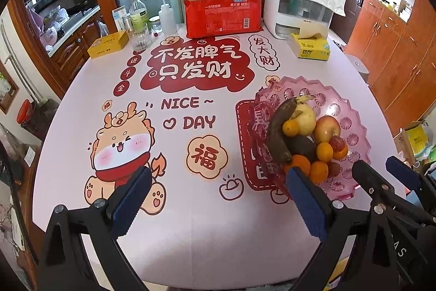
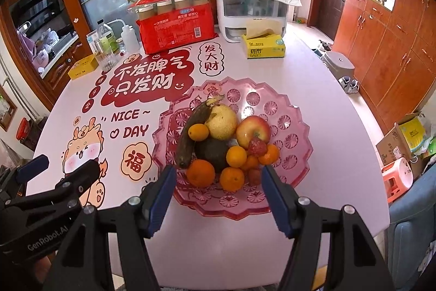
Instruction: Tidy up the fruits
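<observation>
tissue box (image 2: 263, 48) behind fruit plate (image 2: 297, 154)

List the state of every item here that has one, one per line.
left hand-held gripper: open, empty, over the table
right hand-held gripper: open, empty, at the near rim of the plate
pink plate: upright, piled with fruit
banana: dark brown, leaning on the pile
tissue box: open, tissue sticking out
white appliance: cloth draped on top
</observation>
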Available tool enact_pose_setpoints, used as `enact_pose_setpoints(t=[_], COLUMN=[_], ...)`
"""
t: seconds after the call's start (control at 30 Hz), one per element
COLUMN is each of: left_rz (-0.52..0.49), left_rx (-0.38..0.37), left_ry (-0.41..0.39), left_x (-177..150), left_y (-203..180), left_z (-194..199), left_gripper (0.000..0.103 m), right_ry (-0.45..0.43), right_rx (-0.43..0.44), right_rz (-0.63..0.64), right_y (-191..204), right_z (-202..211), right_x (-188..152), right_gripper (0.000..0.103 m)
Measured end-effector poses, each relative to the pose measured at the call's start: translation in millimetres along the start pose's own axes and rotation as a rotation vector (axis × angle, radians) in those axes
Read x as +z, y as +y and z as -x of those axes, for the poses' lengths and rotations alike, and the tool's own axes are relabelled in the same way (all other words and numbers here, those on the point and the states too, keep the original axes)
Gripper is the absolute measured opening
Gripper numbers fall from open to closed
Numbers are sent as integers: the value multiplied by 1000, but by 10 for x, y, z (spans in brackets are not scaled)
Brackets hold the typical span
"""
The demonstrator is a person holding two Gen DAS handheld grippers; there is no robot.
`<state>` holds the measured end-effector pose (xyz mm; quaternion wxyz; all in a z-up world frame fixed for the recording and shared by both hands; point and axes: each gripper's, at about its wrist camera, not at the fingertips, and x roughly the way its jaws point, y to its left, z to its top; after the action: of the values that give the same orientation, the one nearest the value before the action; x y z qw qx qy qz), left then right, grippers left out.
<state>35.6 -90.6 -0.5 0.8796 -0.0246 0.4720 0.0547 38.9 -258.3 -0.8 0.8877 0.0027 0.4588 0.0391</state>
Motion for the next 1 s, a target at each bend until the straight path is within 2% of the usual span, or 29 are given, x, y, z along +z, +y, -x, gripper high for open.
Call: enact_pose_setpoints(t=[1.0], left_rz=[-5], left_rx=[13], left_ry=[12], left_x=[-59], left_y=[31], left_z=[-34], left_gripper=[98], right_ry=[13], right_rx=[12], right_rz=[2], right_y=[-21], right_z=[-65], right_x=[-47], right_gripper=[65])
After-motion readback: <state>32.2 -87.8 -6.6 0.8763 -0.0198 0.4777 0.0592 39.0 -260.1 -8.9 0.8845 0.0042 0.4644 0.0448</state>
